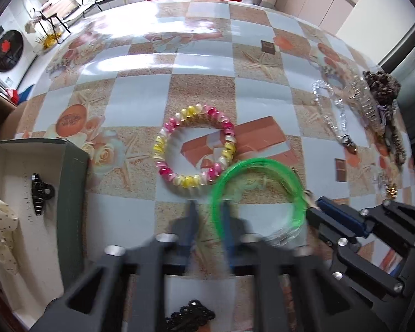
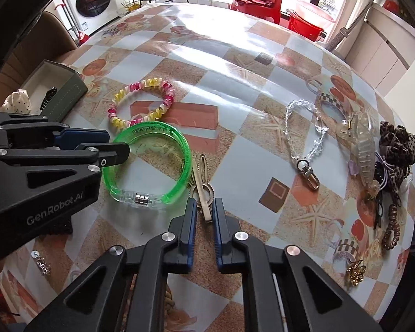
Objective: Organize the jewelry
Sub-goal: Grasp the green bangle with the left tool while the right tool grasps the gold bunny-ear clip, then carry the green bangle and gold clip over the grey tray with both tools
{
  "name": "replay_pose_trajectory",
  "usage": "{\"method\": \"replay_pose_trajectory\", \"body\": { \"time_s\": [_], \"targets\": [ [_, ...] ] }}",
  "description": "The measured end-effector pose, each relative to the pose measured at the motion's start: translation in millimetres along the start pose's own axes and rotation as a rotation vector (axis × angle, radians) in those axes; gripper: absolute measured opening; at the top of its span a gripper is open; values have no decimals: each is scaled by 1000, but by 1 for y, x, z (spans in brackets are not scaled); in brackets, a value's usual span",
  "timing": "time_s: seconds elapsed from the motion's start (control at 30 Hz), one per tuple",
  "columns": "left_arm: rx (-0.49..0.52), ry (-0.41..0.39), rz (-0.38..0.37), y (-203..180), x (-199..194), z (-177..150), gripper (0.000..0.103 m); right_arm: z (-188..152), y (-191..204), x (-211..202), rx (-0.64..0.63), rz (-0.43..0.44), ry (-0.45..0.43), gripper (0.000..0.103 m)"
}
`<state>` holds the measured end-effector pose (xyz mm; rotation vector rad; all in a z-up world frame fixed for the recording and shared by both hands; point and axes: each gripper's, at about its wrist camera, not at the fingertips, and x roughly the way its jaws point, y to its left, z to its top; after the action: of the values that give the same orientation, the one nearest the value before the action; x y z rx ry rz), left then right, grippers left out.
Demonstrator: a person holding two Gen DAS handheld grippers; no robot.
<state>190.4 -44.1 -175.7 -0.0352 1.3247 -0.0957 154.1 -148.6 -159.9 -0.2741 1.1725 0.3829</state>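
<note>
My left gripper [image 2: 119,149] is pinched on the rim of the green bangle [image 2: 149,163], its jaws narrow with the translucent band caught between the pads. The right wrist view shows it best: the fingers reach in from the left and bite the near-left arc, so the ring can be carried by its edge. From the left wrist camera the bangle is smeared and I cannot say whether it is off the table yet.

My right gripper [image 2: 204,207] is closed down around the pale hair clip [image 2: 203,193] that lies touching the bangle's right side. The jaws stand narrow with the clip's near end between them; the pads look to be pressing it. I judge this grip holds the clip apart so the bangle comes away without dragging it.

Just beyond the bangle lies the pink and yellow spiral bracelet [image 2: 141,102], flat on the checked tablecloth [image 2: 235,88]. To the far left is the open box [image 1: 72,171], already holding a black claw clip [image 1: 41,192] and a spotted cream scrunchie [image 1: 0,232]; that is where I think the bangle belongs. Well apart on the right, the clear bead chain [image 2: 304,132], a clear claw clip [image 2: 365,149] and a leopard scrunchie [image 2: 398,144] wait in a loose pile.
</note>
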Motion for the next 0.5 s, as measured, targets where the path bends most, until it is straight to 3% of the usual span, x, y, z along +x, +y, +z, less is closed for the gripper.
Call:
{"method": "replay_pose_trajectory", "body": {
  "time_s": [0.5],
  "targets": [
    [-33, -60, -54, 19, -44, -16, 9, -20, -35, -28, 268, 57, 0, 9]
  ]
}}
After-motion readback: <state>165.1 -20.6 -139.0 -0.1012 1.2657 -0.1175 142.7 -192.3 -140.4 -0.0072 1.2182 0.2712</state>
